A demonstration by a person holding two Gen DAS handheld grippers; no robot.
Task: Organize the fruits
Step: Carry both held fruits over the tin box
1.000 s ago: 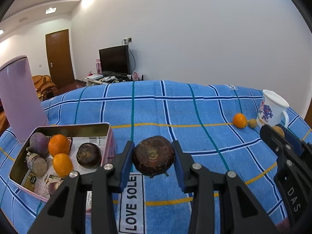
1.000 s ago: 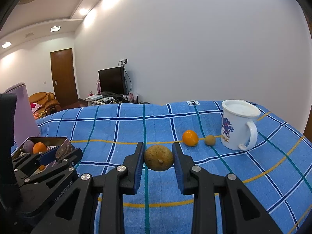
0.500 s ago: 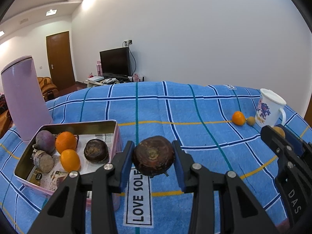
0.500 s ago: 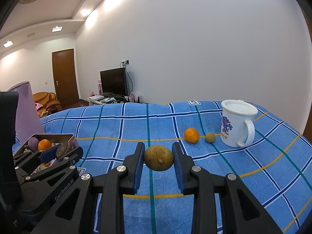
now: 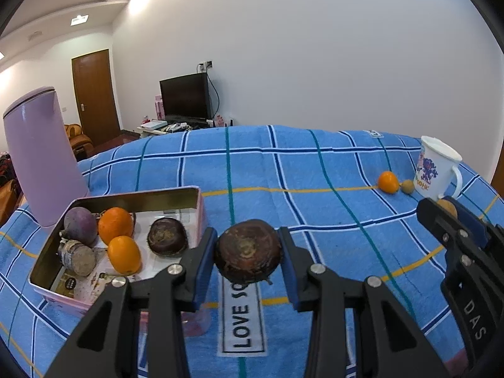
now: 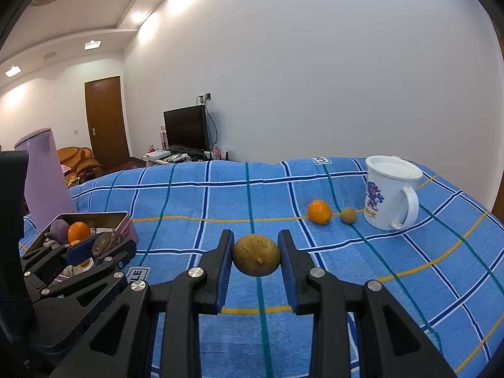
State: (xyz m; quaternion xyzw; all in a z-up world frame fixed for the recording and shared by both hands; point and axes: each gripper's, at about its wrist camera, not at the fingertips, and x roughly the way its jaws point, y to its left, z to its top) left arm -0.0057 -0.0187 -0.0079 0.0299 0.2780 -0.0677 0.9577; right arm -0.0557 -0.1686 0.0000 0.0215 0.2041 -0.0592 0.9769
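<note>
Left gripper (image 5: 248, 253) is clamped on a dark brown round fruit (image 5: 248, 253), both blue pads pressing its sides, held in the air just right of the tin box (image 5: 132, 196). Right gripper (image 6: 256, 254) is clamped on a tan-green round fruit (image 6: 256, 254), also lifted clear of the blue plaid cloth (image 6: 195, 198).

Tin box sits on the cloth at the left, in front of a tall lilac container (image 5: 41, 160). Inside it: two oranges (image 5: 116, 225), a purple round fruit (image 5: 80, 225), another dark brown fruit (image 5: 167, 237), and a grey-brown cut piece (image 5: 77, 256) at the near-left corner. Can't tell what that last one is.

On the cloth at the far right: one small orange (image 6: 319, 211), a small brown-green fruit (image 6: 348, 215) just beside it, then a white mug (image 6: 389, 195) with a blue print, upright, handle to the right. The small fruit sits between orange and mug, near both.

From the left wrist view the right gripper's fingers (image 5: 447, 230) show at the right edge, well apart from the box.
</note>
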